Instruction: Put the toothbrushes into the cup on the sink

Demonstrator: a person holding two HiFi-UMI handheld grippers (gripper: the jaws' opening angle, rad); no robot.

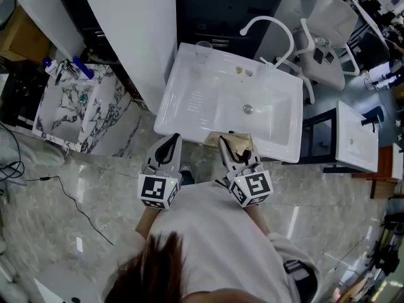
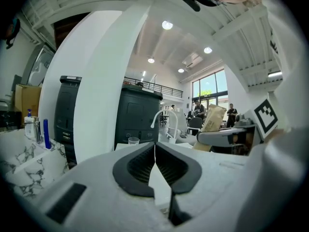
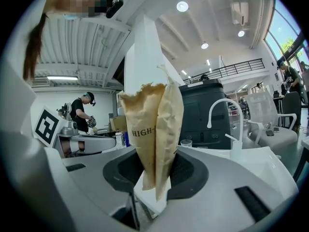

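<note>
Fingers of the right gripper were clamped on the lower end of a tan paper packet, which stood upright between them and bore the print "HIGH-"; what the packet held could not be told. The left gripper had its ribbed black fingers pressed together with nothing between them.

From the head view, both grippers were held close in front of the person's body, the left gripper and the right gripper side by side just at the near edge of the white sink. The packet reached over that near rim. The clear cup stood upright on the sink's far left corner, well apart from both grippers, and looked empty. A curved white faucet rose from the far right of the sink. Two small tan bits lay on the back ledge between cup and faucet, too small to identify.
</note>
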